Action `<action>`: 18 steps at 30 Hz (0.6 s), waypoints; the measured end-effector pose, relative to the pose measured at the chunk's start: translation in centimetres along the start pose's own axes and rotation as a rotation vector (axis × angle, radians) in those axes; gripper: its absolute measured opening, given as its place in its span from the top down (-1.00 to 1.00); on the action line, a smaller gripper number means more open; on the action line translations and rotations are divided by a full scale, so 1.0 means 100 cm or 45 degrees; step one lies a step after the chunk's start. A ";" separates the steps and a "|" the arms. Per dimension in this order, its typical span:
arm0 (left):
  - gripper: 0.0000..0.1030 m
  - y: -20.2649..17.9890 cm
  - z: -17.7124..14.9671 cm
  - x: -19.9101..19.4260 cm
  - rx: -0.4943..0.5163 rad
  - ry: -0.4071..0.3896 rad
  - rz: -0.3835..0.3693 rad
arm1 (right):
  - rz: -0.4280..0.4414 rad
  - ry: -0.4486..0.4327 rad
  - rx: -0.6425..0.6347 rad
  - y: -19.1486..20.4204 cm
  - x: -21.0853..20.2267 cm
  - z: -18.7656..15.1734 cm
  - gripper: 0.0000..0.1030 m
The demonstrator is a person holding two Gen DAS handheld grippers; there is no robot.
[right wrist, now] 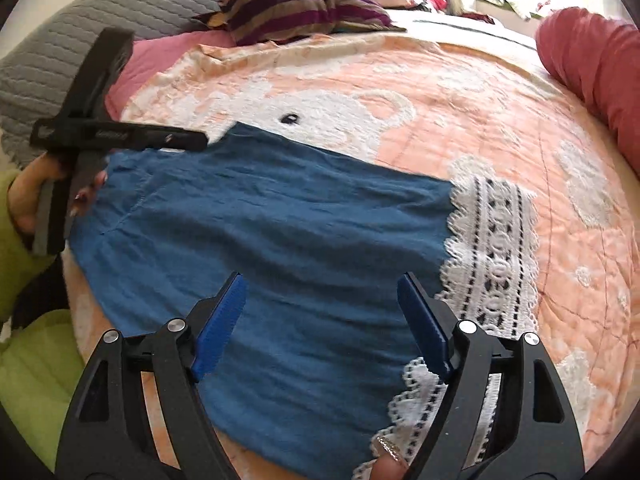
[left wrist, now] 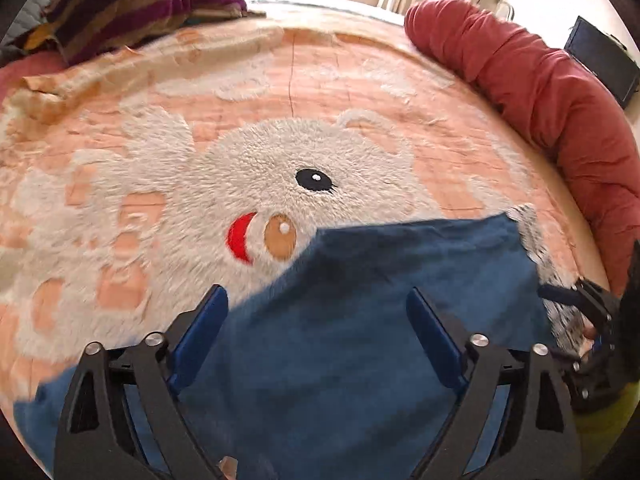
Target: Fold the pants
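The blue pants [right wrist: 280,224] lie flat on the bed, with a white lace hem [right wrist: 492,248] at their right end. In the left wrist view the blue cloth [left wrist: 380,300] fills the lower middle. My left gripper [left wrist: 316,300] is open and empty, just above the cloth near its left end. My right gripper [right wrist: 322,284] is open and empty, above the cloth near the lace hem. The left gripper's body [right wrist: 92,132] shows at the left in the right wrist view. The right gripper's body [left wrist: 592,320] shows at the right edge of the left wrist view.
A peach blanket with a white bear pattern [left wrist: 280,160] covers the bed. A red rolled quilt [left wrist: 540,92] lies along the right side. A purple striped pillow [right wrist: 300,8] and a grey quilted headboard [right wrist: 80,32] are at the far end.
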State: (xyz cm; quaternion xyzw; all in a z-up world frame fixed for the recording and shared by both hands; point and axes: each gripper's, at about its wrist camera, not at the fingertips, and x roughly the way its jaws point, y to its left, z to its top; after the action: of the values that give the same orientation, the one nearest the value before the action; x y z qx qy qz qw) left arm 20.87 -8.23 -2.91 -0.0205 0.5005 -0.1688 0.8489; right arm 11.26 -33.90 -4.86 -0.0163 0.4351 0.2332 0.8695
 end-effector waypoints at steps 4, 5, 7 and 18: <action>-0.59 0.013 0.008 0.031 -0.075 0.049 -0.113 | 0.018 0.022 0.043 -0.009 0.008 -0.007 -0.39; -0.59 0.015 0.008 0.034 -0.081 0.044 -0.118 | 0.020 0.020 0.041 -0.009 0.008 -0.007 -0.40; -0.54 0.012 0.008 0.035 -0.077 0.012 -0.174 | 0.031 0.019 0.044 -0.010 0.008 -0.007 -0.43; 0.80 0.000 0.022 0.036 0.024 -0.057 -0.082 | 0.010 0.041 0.032 -0.007 0.012 -0.007 -0.43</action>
State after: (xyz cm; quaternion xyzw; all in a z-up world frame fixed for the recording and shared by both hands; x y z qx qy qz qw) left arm 24.39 -9.62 -4.87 -0.0325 0.4788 -0.2002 0.8542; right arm 11.64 -34.22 -6.27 -0.0076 0.4521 0.2309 0.8616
